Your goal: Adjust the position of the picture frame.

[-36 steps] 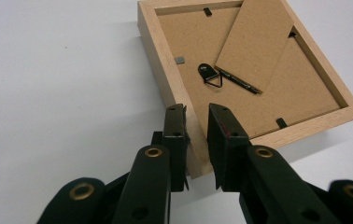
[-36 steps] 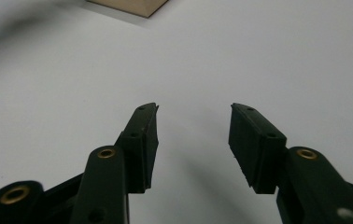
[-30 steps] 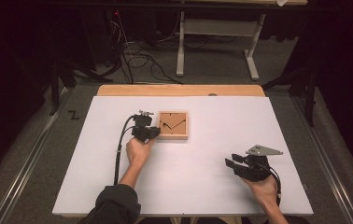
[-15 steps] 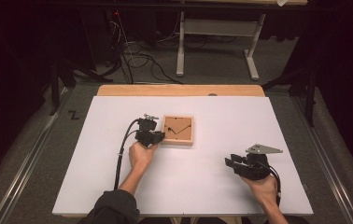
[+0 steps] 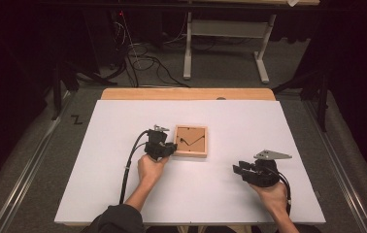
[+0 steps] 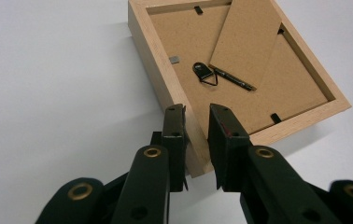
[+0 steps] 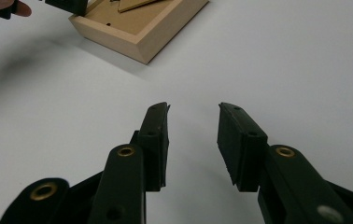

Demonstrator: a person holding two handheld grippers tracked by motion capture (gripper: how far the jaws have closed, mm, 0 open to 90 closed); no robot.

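A small wooden picture frame (image 5: 191,141) lies face down on the white table, its brown backing board up. In the left gripper view the frame's pale rim (image 6: 151,51) runs between my jaws near a corner. A cardboard stand flap (image 6: 249,37) and a black hanger (image 6: 205,73) sit on the backing. My left gripper (image 5: 171,148) (image 6: 195,114) is shut on that rim at the frame's left near side. Well apart from the frame, my right gripper (image 5: 237,171) (image 7: 193,116) stands open over bare table at the right front. The right gripper view has the frame (image 7: 137,35) at its top left.
The white table top (image 5: 269,126) ends in a wooden strip (image 5: 186,93) along its far edge. Beyond it, on the floor, are cables (image 5: 138,53) and a grey table stand (image 5: 220,29). The left gripper's cable (image 5: 125,170) trails along the forearm.
The left gripper and the frame have shifted together a little to the right and toward the person. The right gripper has stayed put and open.
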